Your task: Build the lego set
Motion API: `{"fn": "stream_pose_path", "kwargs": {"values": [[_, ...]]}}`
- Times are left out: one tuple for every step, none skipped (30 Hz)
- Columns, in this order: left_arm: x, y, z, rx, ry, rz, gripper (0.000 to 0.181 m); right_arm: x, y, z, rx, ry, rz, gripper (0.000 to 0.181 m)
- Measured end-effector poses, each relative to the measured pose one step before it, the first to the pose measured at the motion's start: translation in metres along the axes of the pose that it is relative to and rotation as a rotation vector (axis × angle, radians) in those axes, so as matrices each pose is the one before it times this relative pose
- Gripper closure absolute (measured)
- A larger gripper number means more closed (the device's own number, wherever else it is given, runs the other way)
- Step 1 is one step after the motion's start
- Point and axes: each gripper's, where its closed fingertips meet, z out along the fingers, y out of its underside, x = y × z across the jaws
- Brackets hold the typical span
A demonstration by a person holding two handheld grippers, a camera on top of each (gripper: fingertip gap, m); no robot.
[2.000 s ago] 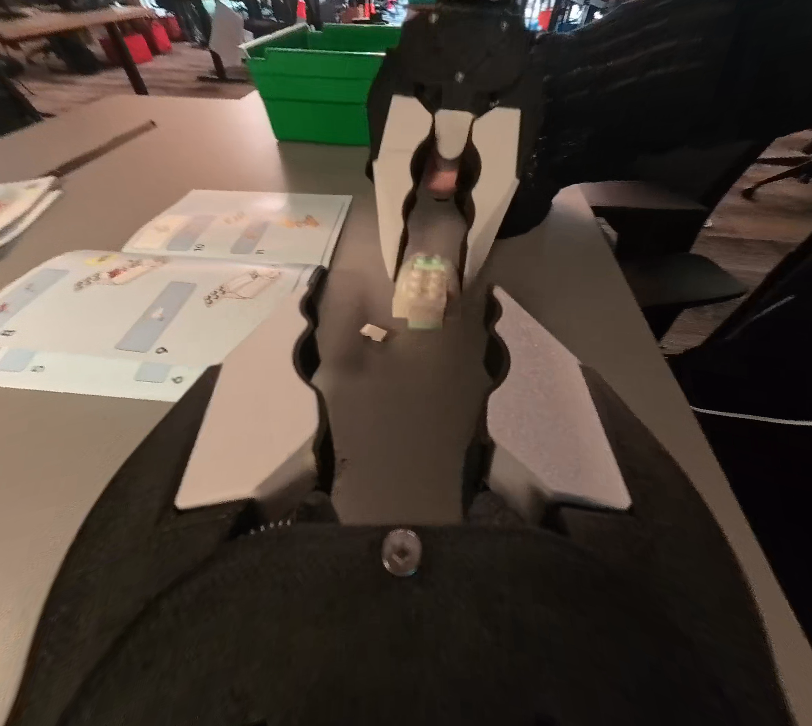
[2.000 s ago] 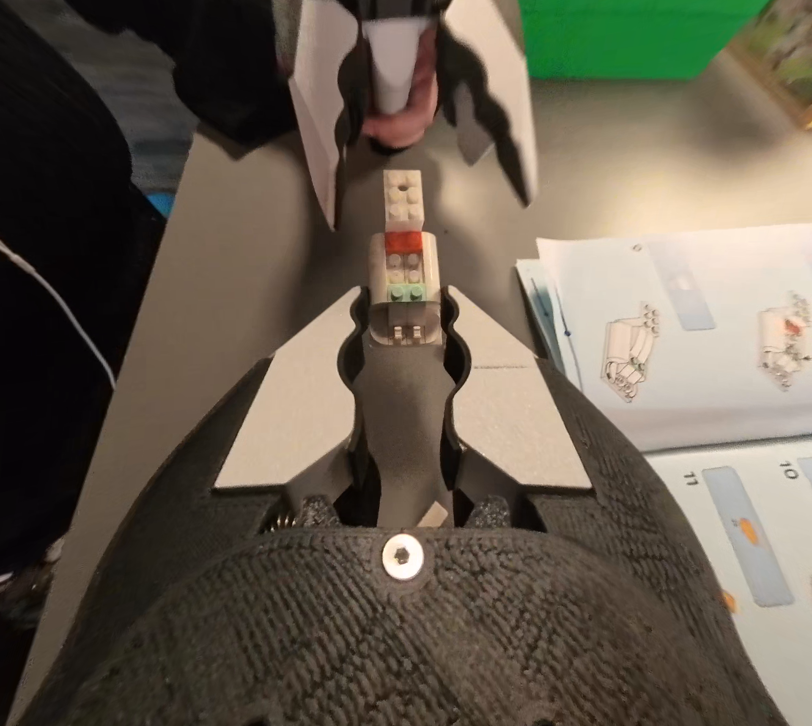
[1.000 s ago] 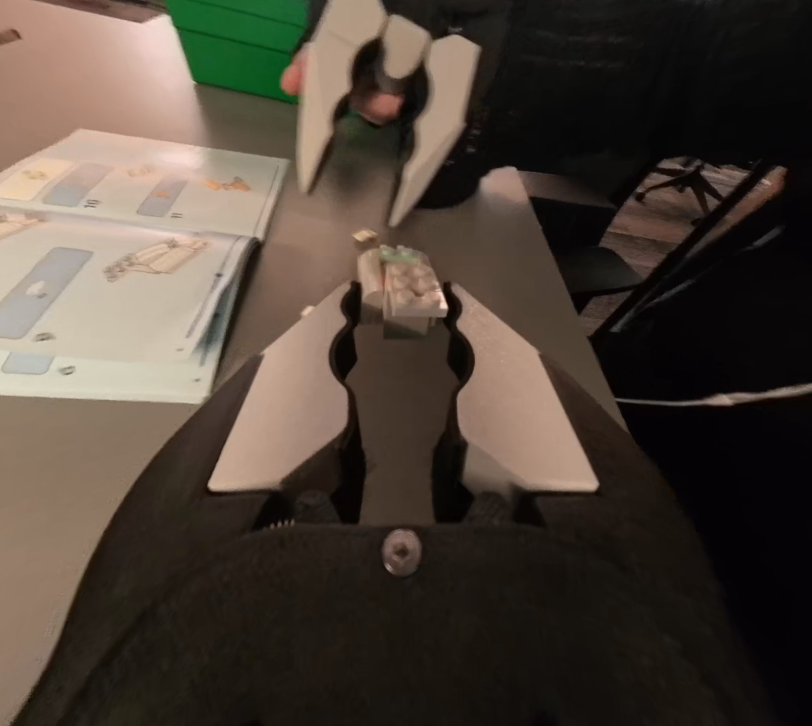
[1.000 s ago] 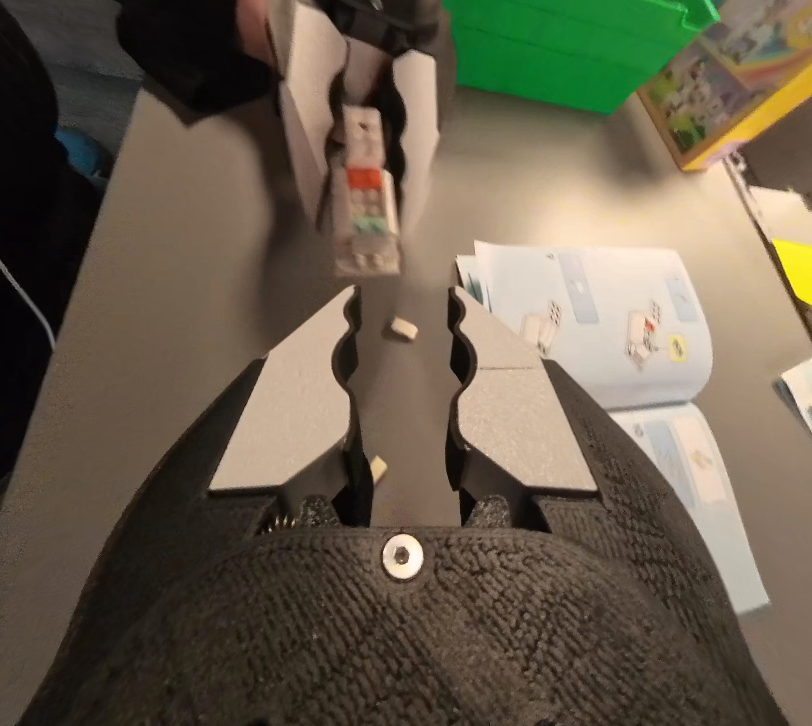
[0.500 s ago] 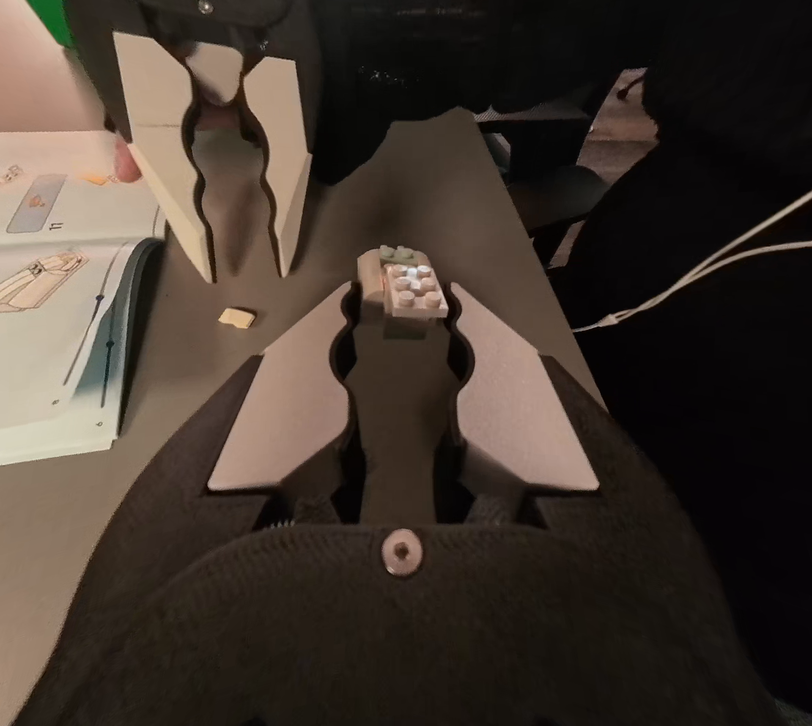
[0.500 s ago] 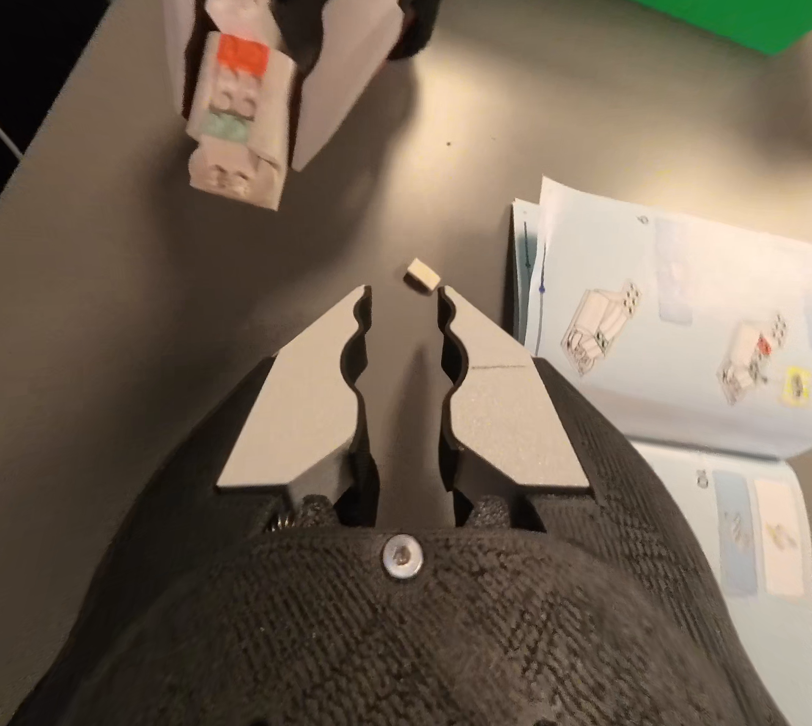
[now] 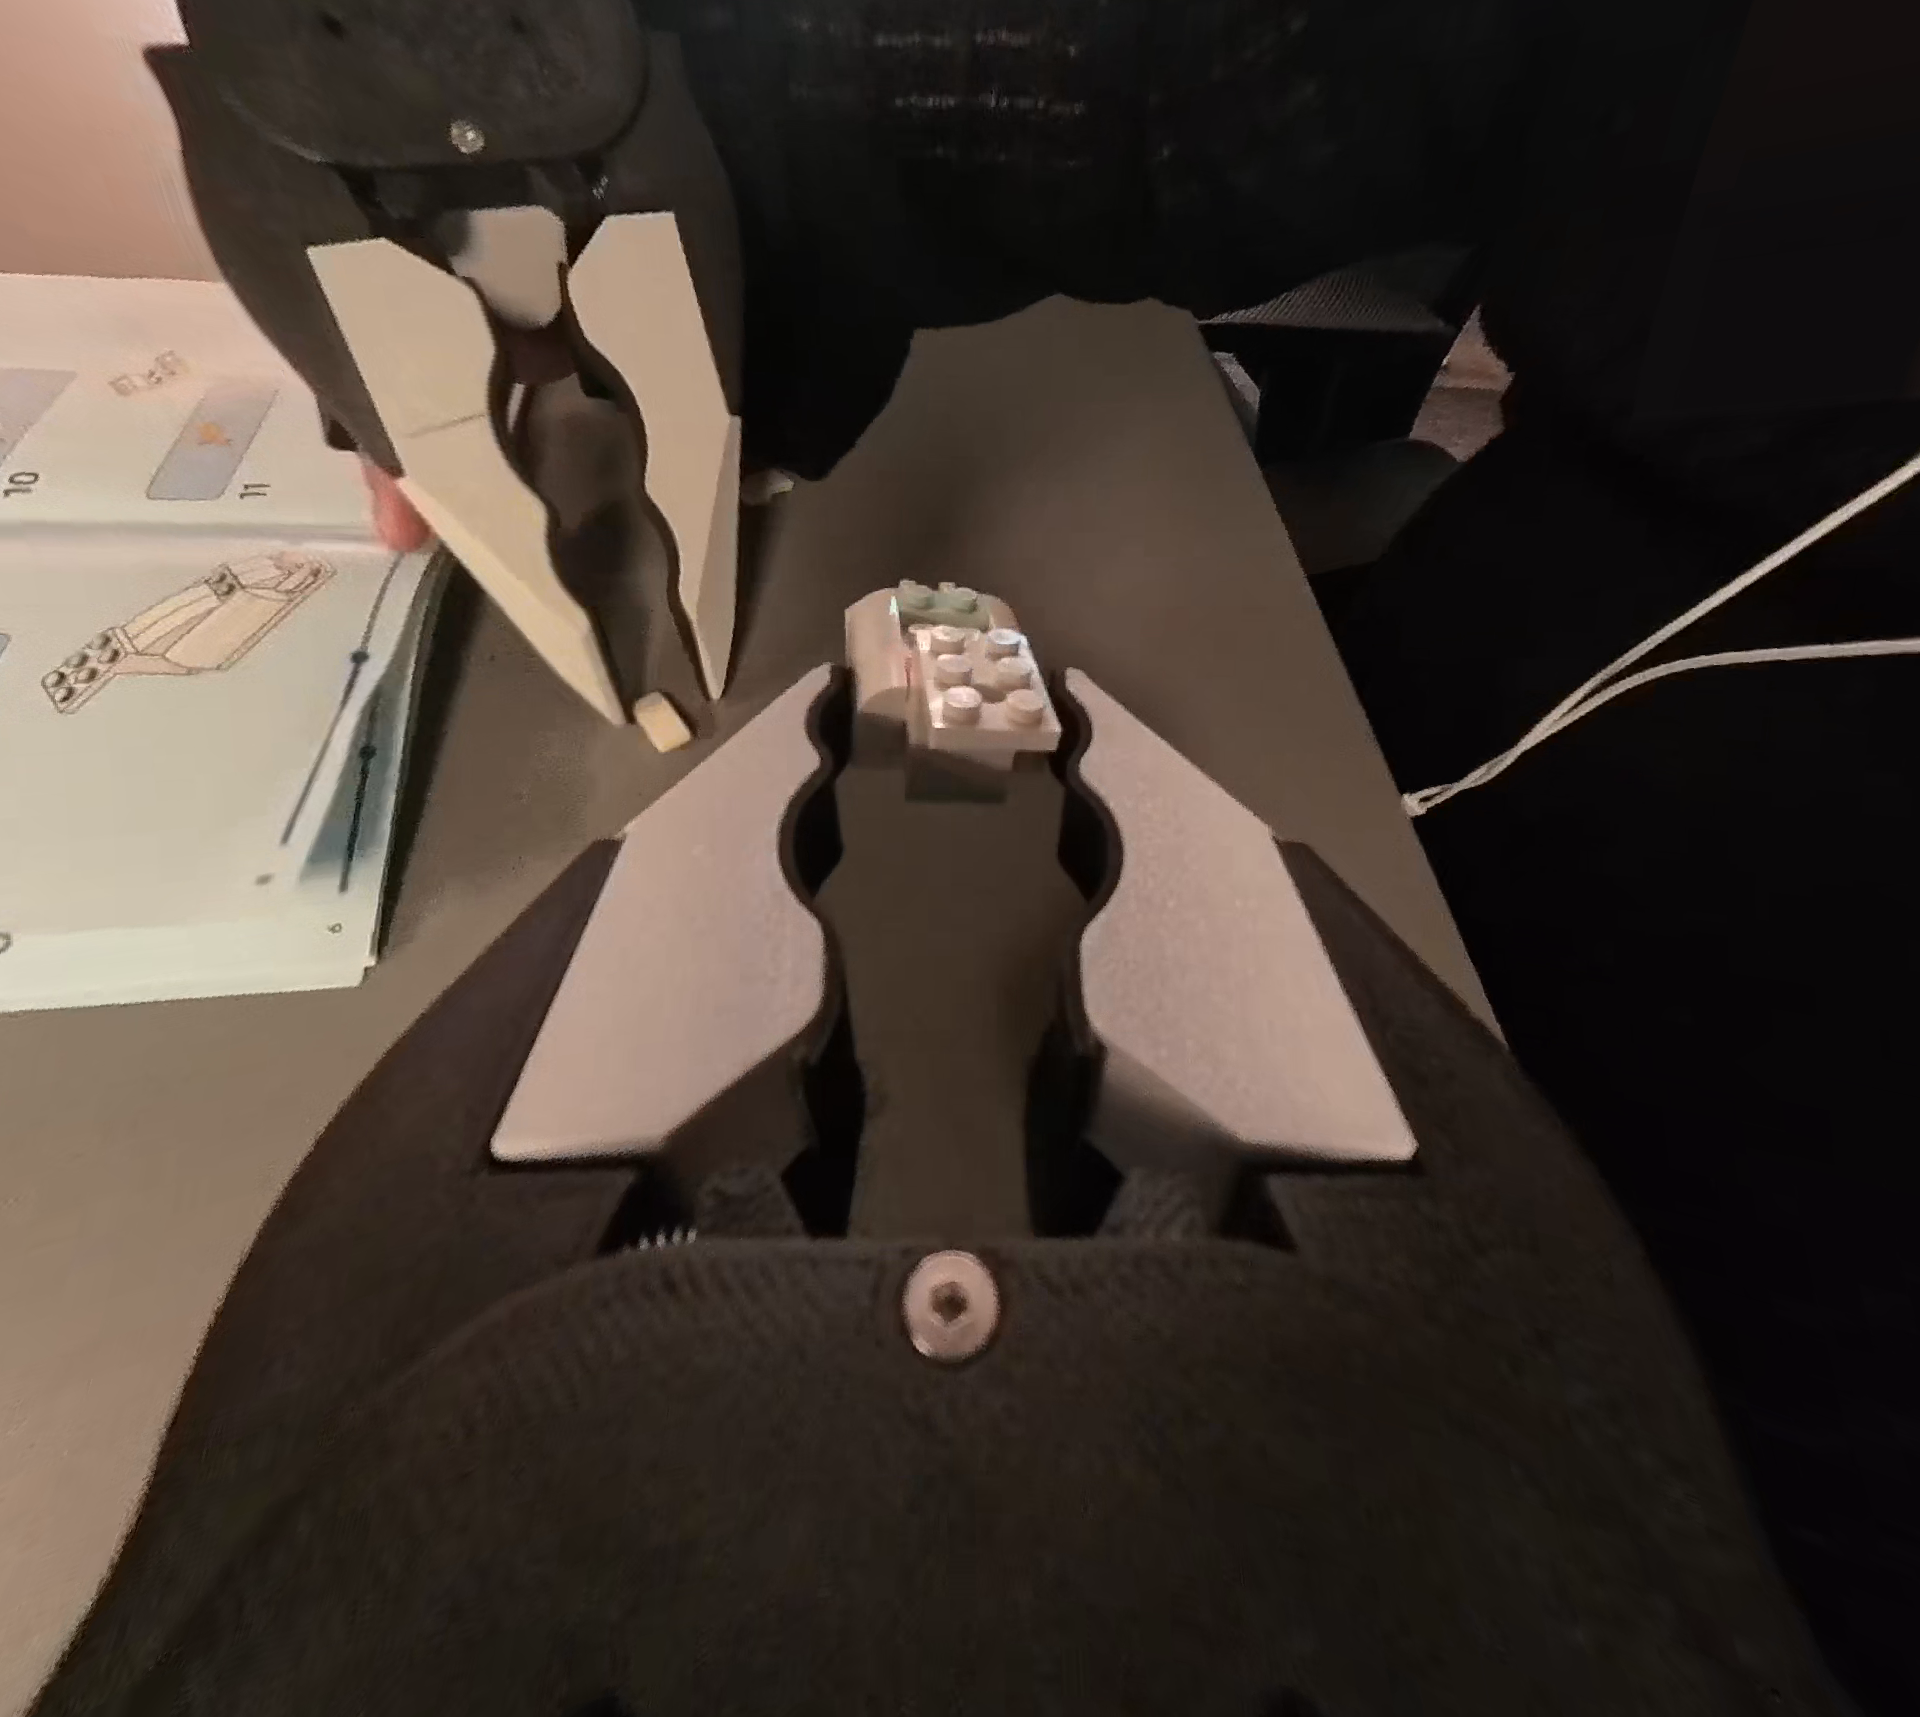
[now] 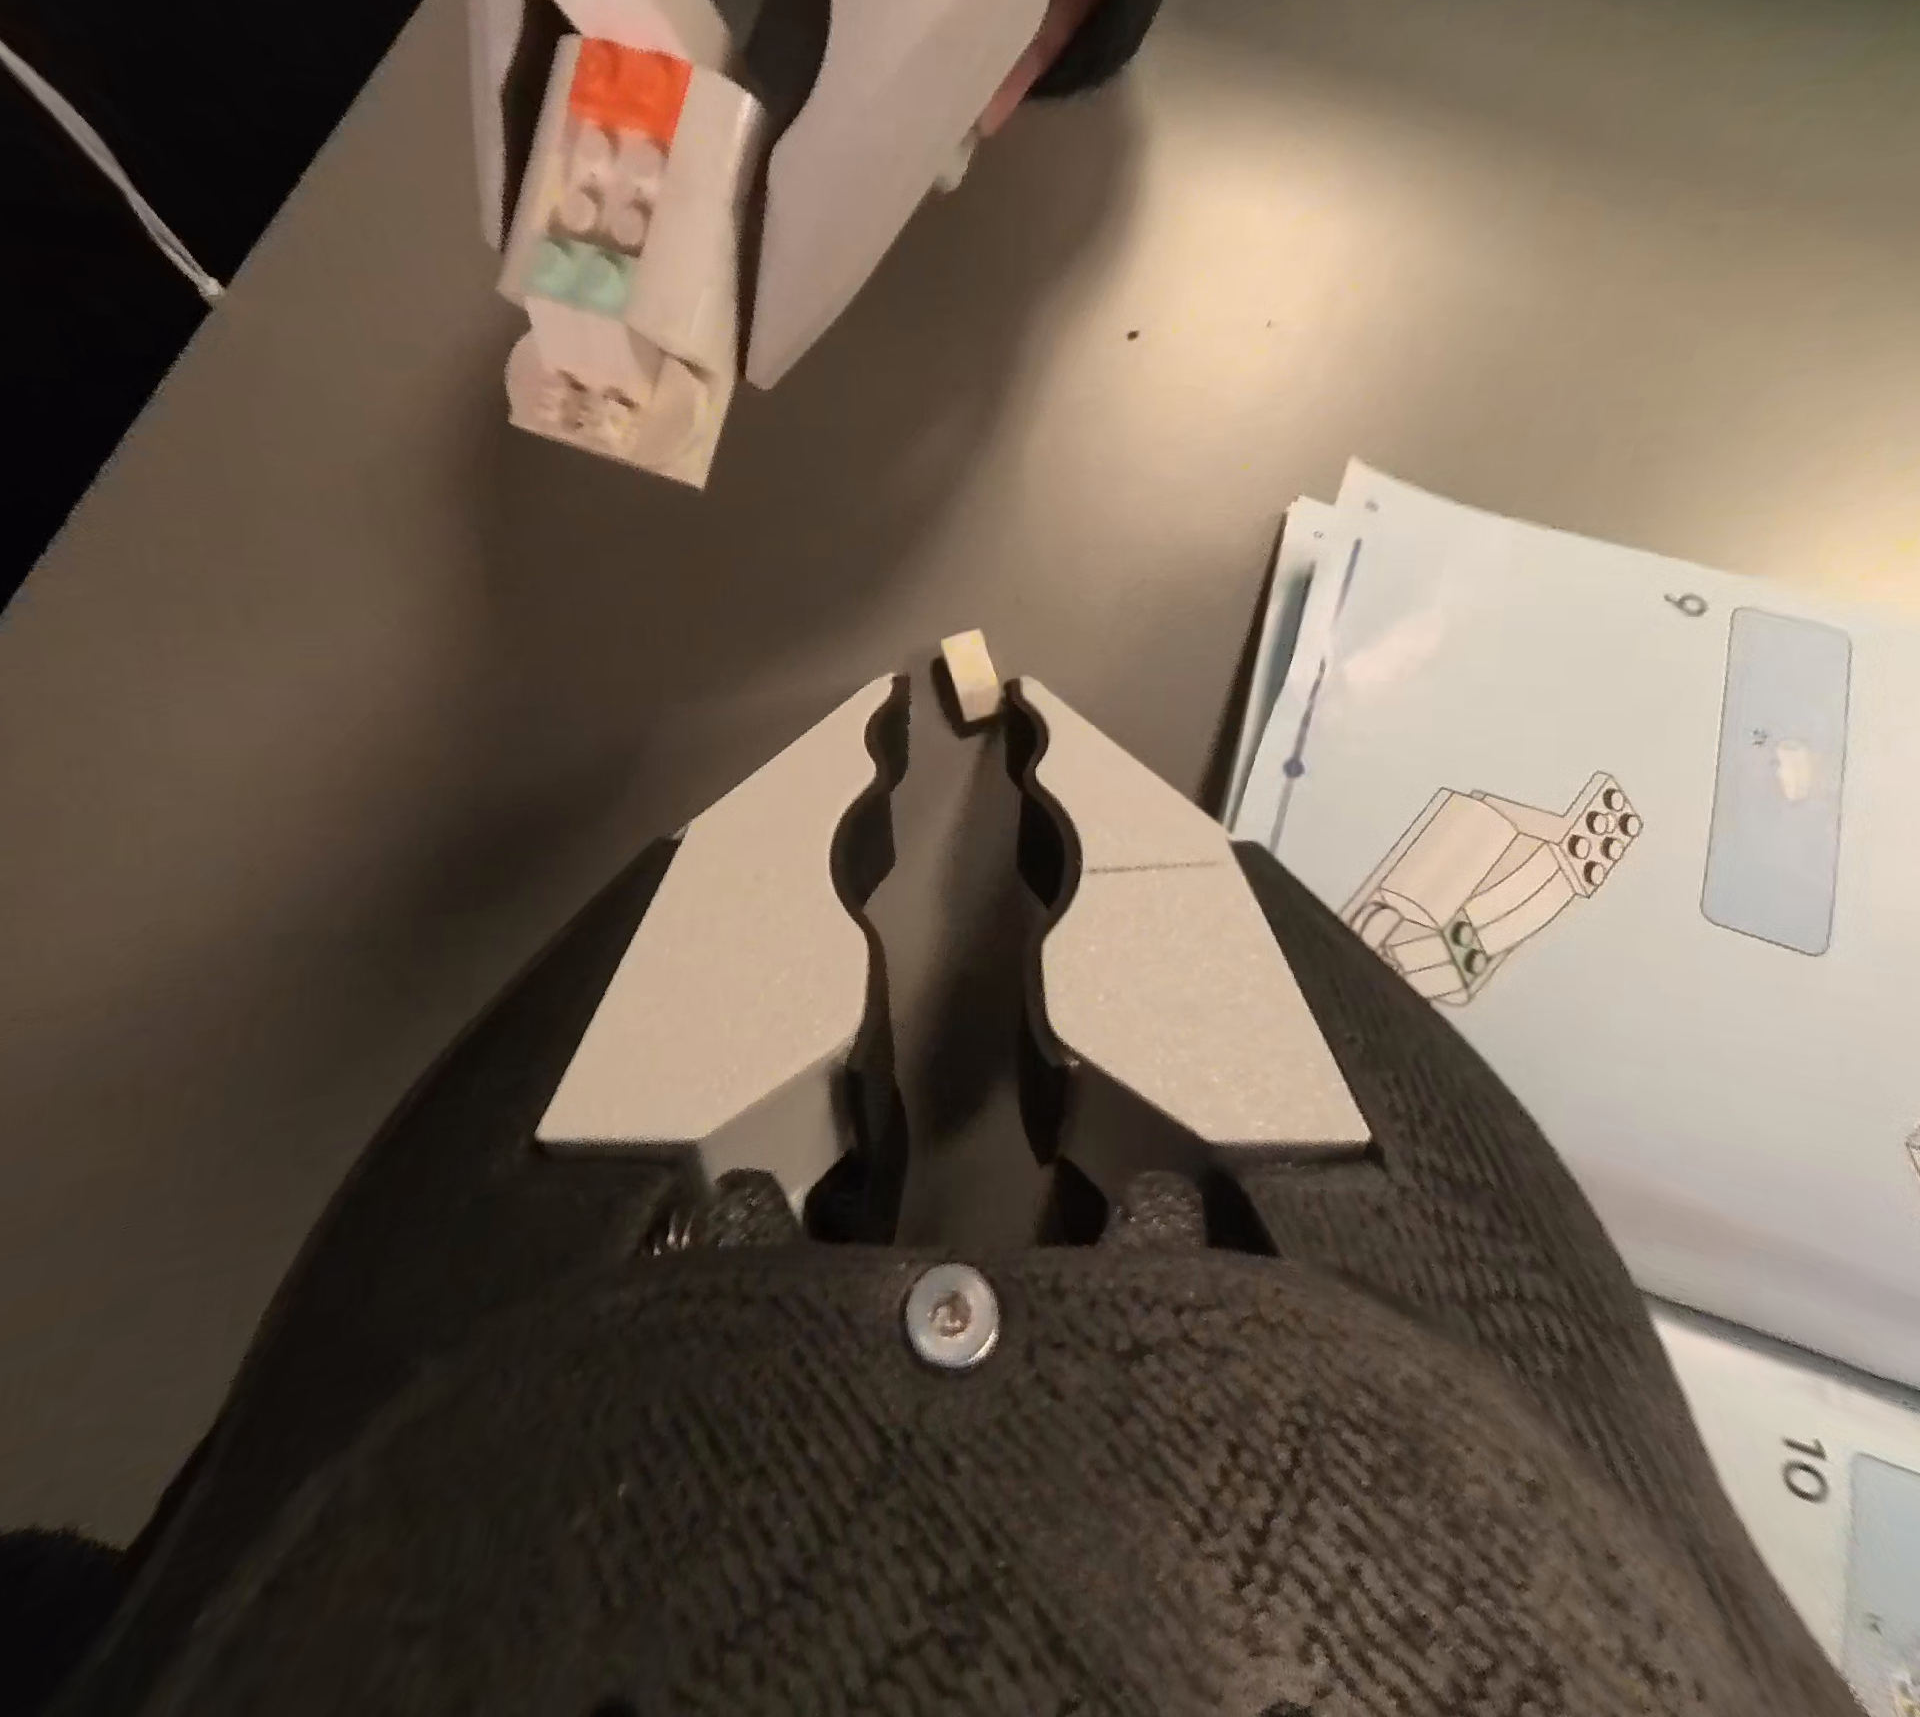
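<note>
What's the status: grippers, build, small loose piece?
Left gripper shut on lego assembly, held off the table. Right gripper tips down around small cream piece, not yet clamped. Instruction booklet beside it, nothing blocking.

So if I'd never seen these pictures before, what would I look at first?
Probably the little lego build with its bright red and mint bricks, held up above the table by the left gripper. Next, the tiny cream piece lying on the grey table, right at the tips of the right gripper. Beside it lies the open instruction booklet.
</note>
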Motion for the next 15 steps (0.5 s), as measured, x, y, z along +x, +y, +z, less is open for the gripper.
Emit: {"fn": "stream_pose_path", "kwargs": {"values": [[-0.00029,-0.00024,-0.00025,0.0022,0.0011,-0.0044,0.144,-0.0005,-0.00044,-0.00037,0.0075,-0.0001,-0.0014,0.166],[-0.00013,-0.00027,-0.00025,0.0019,0.0009,-0.0019,0.144,-0.00025,-0.00089,-0.00005,0.0092,0.0012,-0.0018,0.167],[-0.00008,-0.00011,0.00001,0.0008,0.0,-0.0007,0.144,-0.00037,-0.00043,0.00018,0.0055,-0.0002,0.0,0.167],[-0.00011,0.00014,0.00004,-0.0006,-0.0002,-0.0004,0.144,0.00047,0.00018,0.00036,0.0004,0.0044,0.0013,0.167],[-0.00014,0.00009,0.00012,-0.0013,-0.0013,-0.0005,0.144,0.00041,0.00027,0.00066,-0.001,0.004,0.0011,0.167],[-0.00065,0.00018,0.00013,-0.0014,-0.0035,-0.0011,0.144,0.00035,-0.00018,0.00058,0.0025,0.0027,0.0038,0.167],[-0.00048,0.00015,0.00012,-0.001,-0.003,-0.0011,0.144,-0.00009,-0.00066,0.00057,0.0053,-0.0005,0.0066,0.167],[-0.00035,0.00003,0.00001,-0.0004,-0.0025,-0.0012,0.144,0.0003,-0.0006,0.00059,0.0061,0.0034,0.0087,0.17],[-0.00204,0.00016,-0.00007,-0.001,-0.0122,-0.005,0.144,0.00044,-0.00097,0.00024,0.0096,0.005,0.0121,0.175],[-0.00304,0.00033,-0.00018,-0.0018,-0.0172,-0.0078,0.144,0.00024,-0.00372,-0.00087,0.0303,0.0031,0.0235,0.175],[-0.0026,-0.00016,-0.00061,0.0022,-0.0129,-0.0075,0.144,0.00269,-0.00805,-0.00296,0.0637,0.014,0.042,0.175],[-0.00339,-0.00093,-0.00082,0.0078,-0.0186,-0.0105,0.144,0.00497,-0.00898,-0.00489,0.0696,0.0219,0.0597,0.175],[-0.0042,-0.00131,-0.00116,0.0109,-0.0221,-0.0126,0.144,0.00494,-0.00836,-0.00596,0.0613,0.0159,0.072,0.175],[-0.00339,-0.00147,-0.00135,0.0126,-0.0148,-0.0119,0.144,0.0031,-0.00942,-0.00636,0.0669,0.0038,0.0753,0.175],[-0.00323,-0.00198,-0.00142,0.0159,-0.0134,-0.013,0.144,0.00255,-0.01008,-0.00598,0.0717,0.0019,0.0751,0.175]]}}
